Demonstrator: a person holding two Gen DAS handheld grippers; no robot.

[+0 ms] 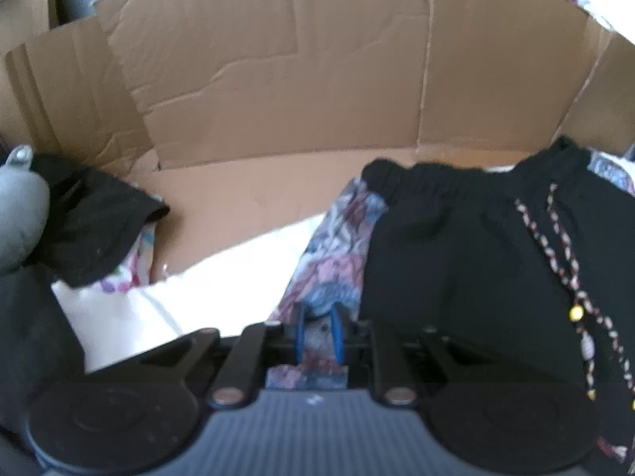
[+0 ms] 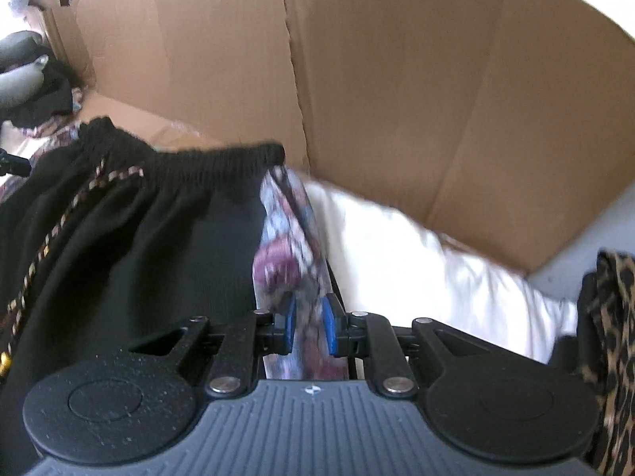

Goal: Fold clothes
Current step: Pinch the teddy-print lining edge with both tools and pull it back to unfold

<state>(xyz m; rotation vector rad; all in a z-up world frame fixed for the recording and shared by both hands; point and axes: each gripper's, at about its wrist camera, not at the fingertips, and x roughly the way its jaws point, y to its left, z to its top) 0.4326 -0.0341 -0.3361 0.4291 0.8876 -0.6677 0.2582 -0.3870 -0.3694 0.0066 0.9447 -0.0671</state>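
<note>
Left gripper (image 1: 318, 333) is clamped on the patterned cloth (image 1: 329, 261), blue pads (image 1: 337, 331) pinching the fabric edge, and the right gripper (image 2: 308, 327) is doing the same thing on its side, pads squeezed onto that same floral cloth (image 2: 283, 261). The black garment (image 1: 468, 254) with the elastic waistband sits right against the cloth, lying over it, with a braided cord (image 1: 563, 265) running down its front. No readable writing or brand anywhere, just a tiny white mark on each gripper body that's too small to make out. Everything's on a white sheet (image 1: 131, 317), and behind the garment there's a big cardboard wall (image 1: 278, 79) all creased up. Left view only: another black piece (image 1: 99, 226) well off to the side of the garment, next to a grey rounded thing (image 1: 20, 218). Right view only: a leopard-print fabric (image 2: 615, 337) on the far side from the garment, past the sheet. Both shots are kinda blurry.
</note>
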